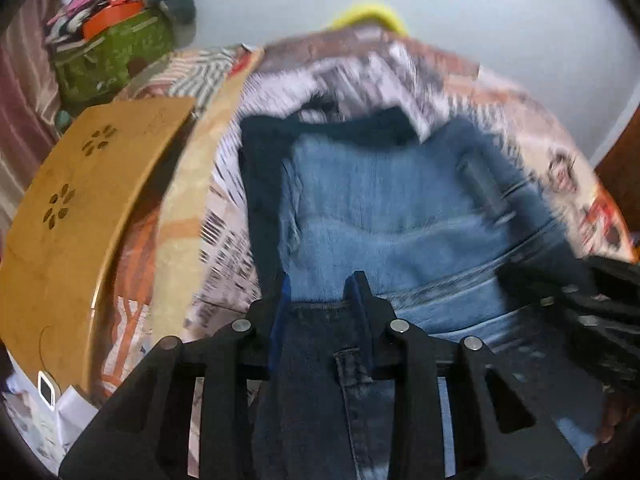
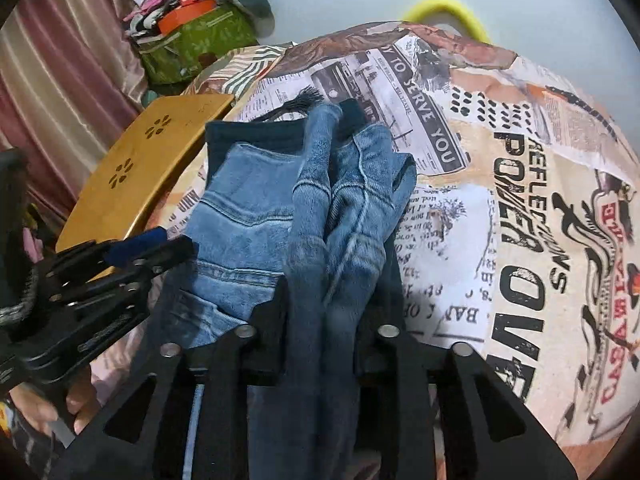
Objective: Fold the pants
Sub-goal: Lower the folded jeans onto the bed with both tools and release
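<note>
Left wrist view: both grippers, left gripper [image 1: 320, 292] and right gripper [image 2: 324, 316], have jaws pinching the jeans [image 2: 256, 208] on the bed [image 2: 500, 200].

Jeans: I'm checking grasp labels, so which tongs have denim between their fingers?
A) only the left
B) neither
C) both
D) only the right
C: the left tongs close on the waistband of the jeans, and the right tongs pinch a bunched fold.
</note>
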A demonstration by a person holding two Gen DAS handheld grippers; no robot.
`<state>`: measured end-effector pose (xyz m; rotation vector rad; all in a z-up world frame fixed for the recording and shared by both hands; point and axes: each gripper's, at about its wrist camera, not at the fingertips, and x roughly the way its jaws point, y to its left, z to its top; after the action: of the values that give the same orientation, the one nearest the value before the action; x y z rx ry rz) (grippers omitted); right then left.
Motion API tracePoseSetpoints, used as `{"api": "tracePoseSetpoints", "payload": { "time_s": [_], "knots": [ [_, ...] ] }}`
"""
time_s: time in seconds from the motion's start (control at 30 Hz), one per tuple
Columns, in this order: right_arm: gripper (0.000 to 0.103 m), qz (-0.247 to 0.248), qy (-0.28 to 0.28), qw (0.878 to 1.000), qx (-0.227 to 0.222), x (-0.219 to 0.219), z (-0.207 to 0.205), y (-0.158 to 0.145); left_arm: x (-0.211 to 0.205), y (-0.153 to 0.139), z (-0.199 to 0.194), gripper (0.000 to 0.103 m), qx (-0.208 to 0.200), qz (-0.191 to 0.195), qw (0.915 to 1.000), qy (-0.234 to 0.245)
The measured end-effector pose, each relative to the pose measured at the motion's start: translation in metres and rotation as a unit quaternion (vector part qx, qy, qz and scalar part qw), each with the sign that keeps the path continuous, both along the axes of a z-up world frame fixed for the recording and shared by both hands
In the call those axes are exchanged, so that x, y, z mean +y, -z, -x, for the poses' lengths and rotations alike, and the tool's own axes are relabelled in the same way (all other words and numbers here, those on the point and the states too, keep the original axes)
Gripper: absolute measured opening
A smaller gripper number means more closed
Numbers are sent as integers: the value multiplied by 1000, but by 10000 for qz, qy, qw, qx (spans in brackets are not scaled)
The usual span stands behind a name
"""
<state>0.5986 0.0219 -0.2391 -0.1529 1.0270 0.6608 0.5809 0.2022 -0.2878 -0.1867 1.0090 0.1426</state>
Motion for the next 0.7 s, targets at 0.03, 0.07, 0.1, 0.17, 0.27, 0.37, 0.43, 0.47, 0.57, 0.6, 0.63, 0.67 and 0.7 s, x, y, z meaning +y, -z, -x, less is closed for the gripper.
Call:
{"api": "tracePoseSetpoints", "payload": {
  "time_s": [0.03, 0.07, 0.1, 0.17, 0.27, 0.37, 0.43, 0.47, 0.57, 0.6, 0.63, 0.67, 0.7],
  "knots": [
    [25, -131, -32, 9999, -94, -6, 4, 0, -4, 3, 1, 31, -51, -69, 9999, 72],
    [25, -206, -60, 9997, -113, -11, 7, -1, -8, 3, 4, 31, -149, -209, 9996, 117],
    [25, -264, -67, 9996, -123, -16, 10, -2, -10, 3, 8, 31, -180, -273, 9993, 191],
    [25, -418, -33, 9991, -113, -28, 17, -8, -13, 1, 15, 32, -113, -258, 9991, 329],
    [25, -561, 111, 9980, -261, -50, 34, -26, -18, -16, 36, 32, -94, -189, 9990, 382],
    [25, -788, 142, 9957, -469, -69, 58, -51, -26, -50, 71, 34, -294, -159, 9986, 406],
    [25, -915, 91, 9938, -625, -80, 78, -70, -31, -75, 95, 34, -506, -174, 9976, 436],
    [25, -957, 78, 9924, -769, -87, 92, -83, -36, -91, 109, 35, -630, -187, 9969, 437],
    [25, -1125, 42, 9868, -1163, -102, 135, -121, -45, -138, 152, 35, -1051, -141, 9932, 480],
    [25, -1184, 26, 9848, -1273, -105, 147, -132, -48, -152, 165, 37, -1194, -107, 9915, 503],
    [25, -1296, -7, 9813, -1423, -110, 164, -146, -53, -172, 185, 39, -1407, -79, 9886, 532],
    [25, -1419, -18, 9771, -1587, -116, 180, -159, -56, -184, 198, 41, -1545, -85, 9866, 526],
    [25, -1538, -15, 9720, -1778, -122, 201, -175, -58, -198, 213, 41, -1704, -101, 9840, 520]
  ]
}}
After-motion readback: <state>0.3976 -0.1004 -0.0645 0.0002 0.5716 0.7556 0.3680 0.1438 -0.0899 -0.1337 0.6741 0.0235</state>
